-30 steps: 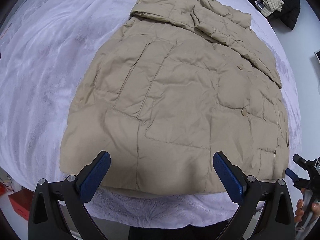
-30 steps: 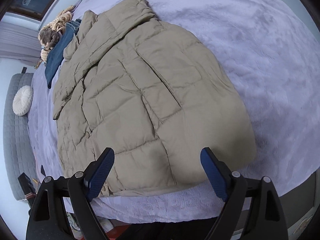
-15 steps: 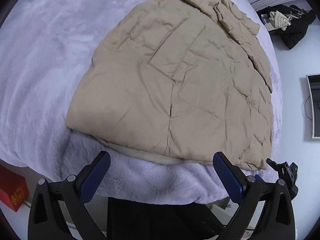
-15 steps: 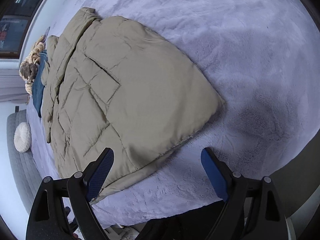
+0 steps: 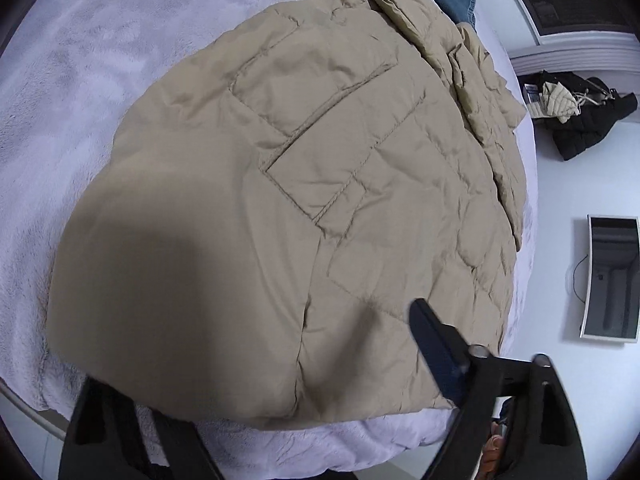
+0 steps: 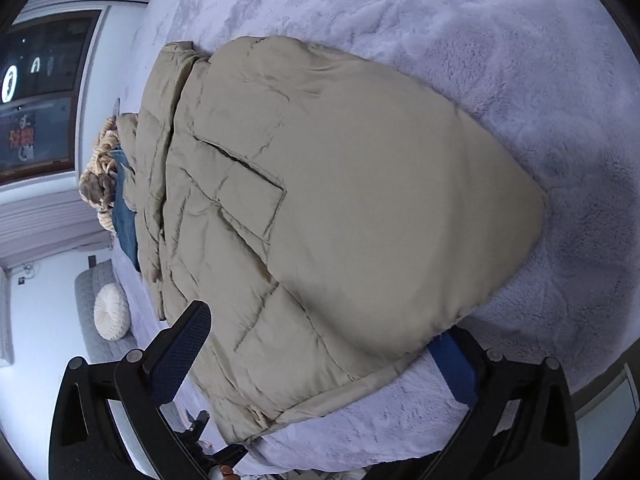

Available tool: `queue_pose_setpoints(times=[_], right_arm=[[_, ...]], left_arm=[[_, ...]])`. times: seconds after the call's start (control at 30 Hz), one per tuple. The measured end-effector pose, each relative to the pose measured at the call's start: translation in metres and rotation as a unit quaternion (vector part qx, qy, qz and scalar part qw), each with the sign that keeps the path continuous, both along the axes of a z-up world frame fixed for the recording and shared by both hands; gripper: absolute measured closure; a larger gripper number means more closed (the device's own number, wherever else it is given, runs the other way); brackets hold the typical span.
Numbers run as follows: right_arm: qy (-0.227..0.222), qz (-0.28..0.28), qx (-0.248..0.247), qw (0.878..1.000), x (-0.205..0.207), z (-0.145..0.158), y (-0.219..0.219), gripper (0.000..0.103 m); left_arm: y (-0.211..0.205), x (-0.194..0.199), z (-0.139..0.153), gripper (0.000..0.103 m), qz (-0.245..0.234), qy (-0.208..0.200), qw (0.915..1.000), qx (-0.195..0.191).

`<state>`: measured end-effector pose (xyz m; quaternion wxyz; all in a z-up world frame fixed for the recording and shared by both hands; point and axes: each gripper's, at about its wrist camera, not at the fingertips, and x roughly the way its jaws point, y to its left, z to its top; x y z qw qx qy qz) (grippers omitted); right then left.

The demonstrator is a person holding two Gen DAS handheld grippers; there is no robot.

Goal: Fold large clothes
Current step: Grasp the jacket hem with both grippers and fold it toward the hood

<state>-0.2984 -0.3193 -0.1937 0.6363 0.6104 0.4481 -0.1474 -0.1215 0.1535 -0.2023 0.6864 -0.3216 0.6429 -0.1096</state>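
Lying spread across the pale lavender plush bed (image 5: 72, 92), the beige quilted puffer jacket (image 5: 320, 200) is stretching from the near edge toward the far end, hem nearest. At its near left corner, the left hand-held gripper (image 5: 280, 396) is straddling the hem: one blue-padded finger (image 5: 436, 356) is sitting on top of the fabric, the other is hidden beneath it, and the jaws have just been closing around the cloth, though whether they are pinching it cannot be told. At the near right corner, the right hand-held gripper (image 6: 320, 360) is standing released, its jaws having just been widening, with the hem between them and the right finger tucking under the corner.
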Motion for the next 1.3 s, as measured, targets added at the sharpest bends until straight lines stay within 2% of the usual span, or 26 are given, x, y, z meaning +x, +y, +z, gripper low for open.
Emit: queue_pose_setpoints(times=[0.07, 0.1, 0.17, 0.2, 0.23, 0.27, 0.3, 0.47, 0.63, 0.8, 0.9, 0.97, 1.07, 1.2, 1.3], right_arm=[[-0.005, -0.007, 0.010, 1.000, 0.000, 0.001, -0.001, 0.000], [-0.007, -0.010, 0.012, 1.000, -0.001, 0.001, -0.003, 0.001], [-0.009, -0.014, 0.018, 1.000, -0.001, 0.003, -0.005, 0.012], [-0.009, -0.009, 0.024, 1.000, -0.001, 0.003, -0.009, 0.036], [-0.007, -0.001, 0.031, 0.999, 0.001, 0.003, -0.010, 0.072], [0.000, 0.009, 0.033, 0.999, 0.005, 0.003, -0.011, 0.090], [0.003, 0.015, 0.028, 1.000, 0.006, 0.007, -0.014, 0.095], [-0.017, 0.069, -0.027, 0.997, 0.037, 0.047, -0.020, 0.096], [-0.057, 0.125, -0.084, 0.987, 0.080, 0.100, -0.034, 0.096], [-0.102, 0.188, -0.152, 0.965, 0.145, 0.157, -0.049, 0.096], [-0.127, 0.222, -0.182, 0.949, 0.191, 0.184, -0.058, 0.096], [-0.135, 0.242, -0.202, 0.939, 0.226, 0.196, -0.066, 0.096], [-0.134, 0.255, -0.218, 0.932, 0.276, 0.202, -0.073, 0.096], [-0.129, 0.256, -0.224, 0.931, 0.332, 0.194, -0.077, 0.096], [-0.116, 0.246, -0.233, 0.934, 0.369, 0.170, -0.079, 0.096]], left_arm=[[-0.004, 0.006, 0.001, 0.084, -0.009, -0.005, 0.9999, -0.006], [-0.006, 0.009, 0.005, 0.088, -0.018, -0.014, 0.9997, -0.002], [-0.008, 0.013, 0.020, 0.088, -0.028, -0.038, 0.9988, 0.012], [-0.009, 0.015, 0.030, 0.088, -0.032, -0.052, 0.9980, 0.015], [-0.007, 0.017, 0.039, 0.088, -0.035, -0.065, 0.9971, 0.018], [-0.009, 0.020, 0.048, 0.088, -0.038, -0.076, 0.9961, 0.021], [-0.008, 0.022, 0.060, 0.088, -0.041, -0.088, 0.9950, 0.024], [-0.015, 0.043, 0.111, 0.088, -0.048, -0.149, 0.9869, 0.038], [-0.027, 0.072, 0.162, 0.088, -0.040, -0.206, 0.9762, 0.054], [-0.046, 0.116, 0.206, 0.088, -0.023, -0.259, 0.9631, 0.071], [-0.058, 0.147, 0.221, 0.088, -0.018, -0.281, 0.9557, 0.087], [-0.065, 0.169, 0.225, 0.088, -0.016, -0.287, 0.9526, 0.099], [-0.073, 0.207, 0.222, 0.088, -0.011, -0.288, 0.9507, 0.114], [-0.081, 0.268, 0.197, 0.088, -0.014, -0.273, 0.9530, 0.130], [-0.088, 0.310, 0.164, 0.088, -0.032, -0.256, 0.9550, 0.146]])
